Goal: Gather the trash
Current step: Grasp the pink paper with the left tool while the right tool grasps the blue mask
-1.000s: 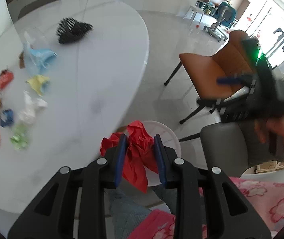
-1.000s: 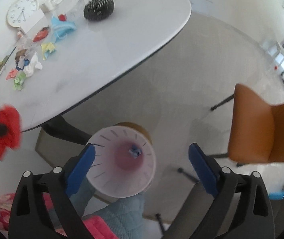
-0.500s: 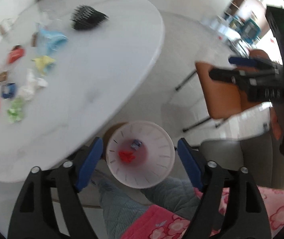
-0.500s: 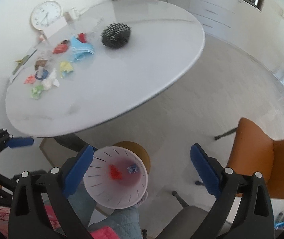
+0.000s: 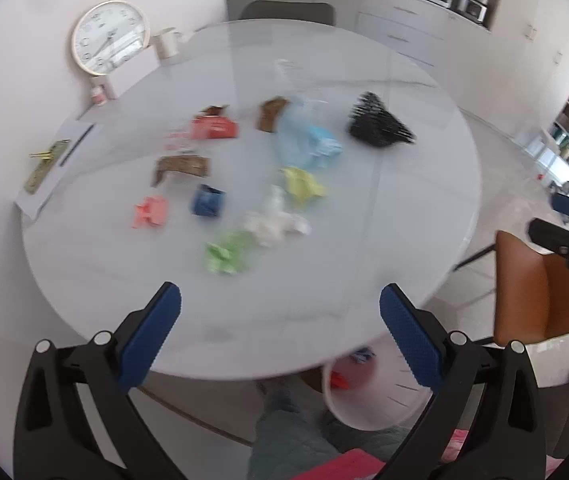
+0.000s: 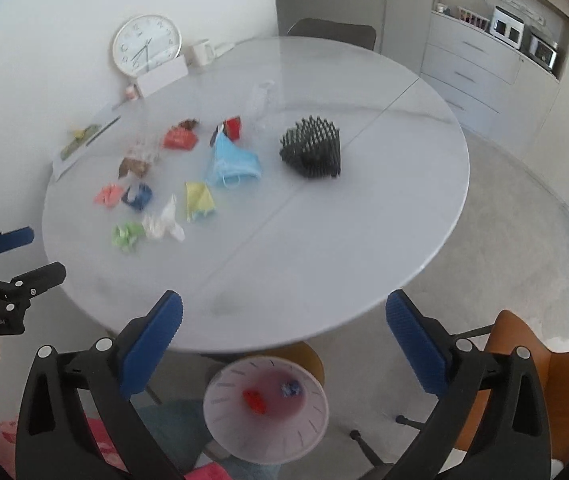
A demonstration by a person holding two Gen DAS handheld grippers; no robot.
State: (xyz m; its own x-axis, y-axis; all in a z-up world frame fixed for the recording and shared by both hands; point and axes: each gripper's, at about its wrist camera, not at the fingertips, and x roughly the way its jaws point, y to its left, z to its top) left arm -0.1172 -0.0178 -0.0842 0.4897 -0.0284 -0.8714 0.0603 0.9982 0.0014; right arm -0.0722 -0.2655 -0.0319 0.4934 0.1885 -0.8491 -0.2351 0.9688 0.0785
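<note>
Several crumpled scraps lie on the white round table (image 5: 364, 240): a green one (image 5: 226, 256), a white one (image 5: 274, 222), a yellow one (image 5: 302, 184), a dark blue one (image 5: 207, 200), a pink one (image 5: 150, 212) and a light blue mask (image 5: 304, 142). A white bin (image 6: 266, 410) below the table's near edge holds a red scrap (image 6: 254, 400) and a blue scrap (image 6: 290, 389). My left gripper (image 5: 280, 340) is open and empty above the table's near edge. My right gripper (image 6: 282, 344) is open and empty above the bin.
A black spiky brush (image 6: 312, 148), a clock (image 6: 146, 44) and a white mug (image 6: 200, 52) are on the table. An orange chair (image 6: 524, 380) stands at the right. The left gripper shows at the left edge of the right wrist view (image 6: 8, 264).
My left gripper opened and dropped the red scrap into the bin, then lifted and swung towards the table. My right gripper rose and tilted up towards the table too.
</note>
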